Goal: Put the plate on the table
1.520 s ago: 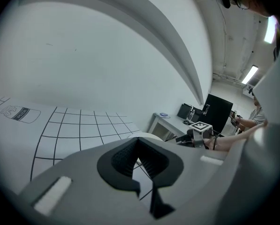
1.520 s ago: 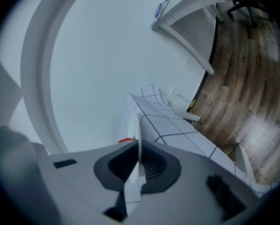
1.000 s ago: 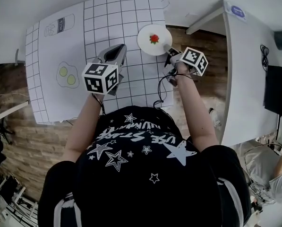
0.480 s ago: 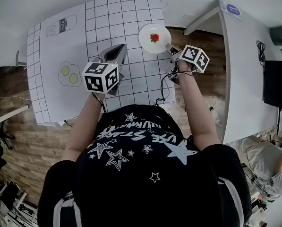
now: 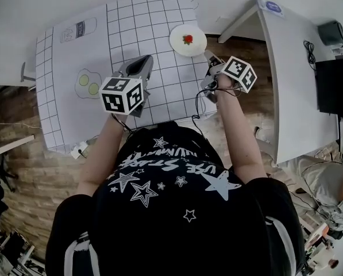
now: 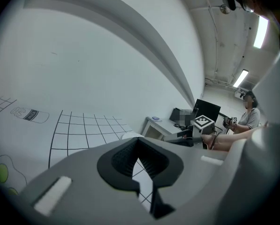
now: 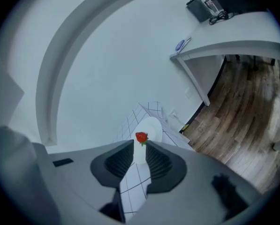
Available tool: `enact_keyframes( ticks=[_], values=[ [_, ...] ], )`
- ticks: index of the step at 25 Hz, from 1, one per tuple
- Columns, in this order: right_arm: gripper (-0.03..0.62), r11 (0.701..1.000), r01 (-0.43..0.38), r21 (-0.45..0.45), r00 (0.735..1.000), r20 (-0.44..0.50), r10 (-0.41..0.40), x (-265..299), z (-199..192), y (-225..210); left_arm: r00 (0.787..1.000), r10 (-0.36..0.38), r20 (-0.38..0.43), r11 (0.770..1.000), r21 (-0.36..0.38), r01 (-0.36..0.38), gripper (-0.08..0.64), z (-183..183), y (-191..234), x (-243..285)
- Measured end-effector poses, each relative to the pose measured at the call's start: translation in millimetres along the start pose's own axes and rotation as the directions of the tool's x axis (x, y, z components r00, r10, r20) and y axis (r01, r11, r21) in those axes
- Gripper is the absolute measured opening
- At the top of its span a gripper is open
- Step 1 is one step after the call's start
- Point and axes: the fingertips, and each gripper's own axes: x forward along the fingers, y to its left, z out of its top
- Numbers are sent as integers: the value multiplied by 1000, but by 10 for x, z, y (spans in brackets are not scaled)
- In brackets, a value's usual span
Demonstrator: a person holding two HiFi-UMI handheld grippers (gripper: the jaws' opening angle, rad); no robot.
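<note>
Pulling the right tool [image 5: 208, 55] back from the plate [image 5: 188, 40], you're closing its empty jaws; plate's sitting free on the surface [image 5: 125, 23], job's looking done.

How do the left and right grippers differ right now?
The left gripper hovers over the middle of the grid mat, well away from the plate. The right gripper is at the mat's right edge, just short of the plate. The left jaws are together, while the right jaws are apart and closing. Both hold nothing.
</note>
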Motion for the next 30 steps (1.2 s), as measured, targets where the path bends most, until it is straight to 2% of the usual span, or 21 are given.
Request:
enact_keyframes(
  ticks=[5, 11, 16, 21, 25, 30],
  values=[
    [49, 998, -52, 30, 998, 41, 51, -322, -256, 184, 1000, -18, 15, 1000, 3, 18, 9, -114, -119, -336],
    [25, 992, -123, 3, 992, 35, 123, -663, -723, 468, 999, -36, 24, 999, 10, 35, 9, -252, -189, -723],
    [20, 993, -117, -7, 992, 44, 117, -891, -1120, 543, 997, -71, 10, 997, -12, 71, 9, -487, -265, -944],
    [17, 993, -108, -36, 994, 8, 108, -1087, -1538, 597, 994, -114, -7, 994, 4, 114, 9, -658, -388, -1074],
    [14, 992, -118, -53, 993, 14, 119, -1229, -1589, 632, 994, -111, 2, 994, -15, 111, 9, -697, -400, -1159],
    [14, 976, -167, -140, 985, 11, 170, -1291, -1469, 867, 996, -87, 30, 996, -18, 87, 9, -658, -443, -1251]
  ],
)
